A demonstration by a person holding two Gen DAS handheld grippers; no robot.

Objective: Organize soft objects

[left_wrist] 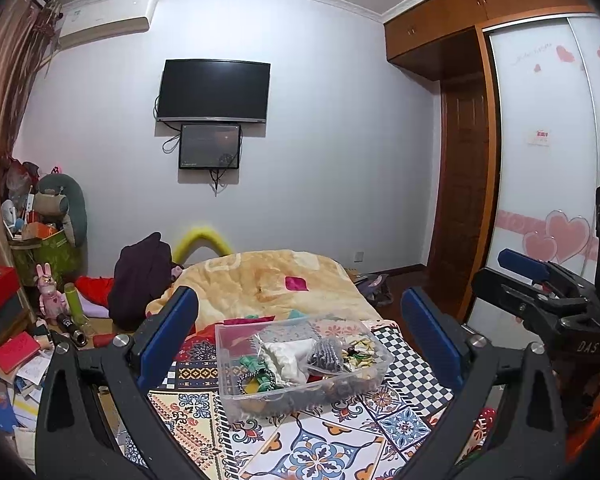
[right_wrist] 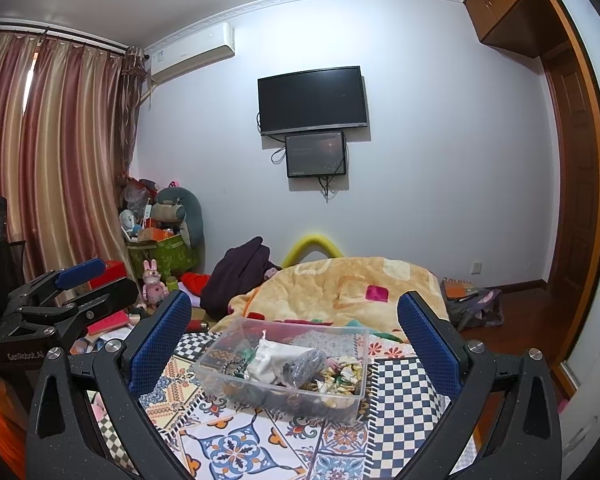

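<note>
A clear plastic box (left_wrist: 300, 364) sits on a patterned cloth (left_wrist: 320, 440) on the bed. It holds a white pouch (left_wrist: 288, 356), a dark mesh bag (left_wrist: 326, 354), green items and several small soft things. It also shows in the right wrist view (right_wrist: 284, 364). My left gripper (left_wrist: 300, 344) is open and empty, held above and in front of the box. My right gripper (right_wrist: 294, 336) is open and empty, likewise in front of the box. Each gripper shows at the edge of the other's view: the right one (left_wrist: 540, 280) and the left one (right_wrist: 80, 280).
A yellow blanket (left_wrist: 268, 276) covers the far bed. A dark garment (left_wrist: 144, 276) lies at its left. Cluttered boxes, plush toys (left_wrist: 56, 208) and books (left_wrist: 16, 352) fill the left floor. A wardrobe (left_wrist: 540, 140) stands right. A TV (left_wrist: 214, 90) hangs on the wall.
</note>
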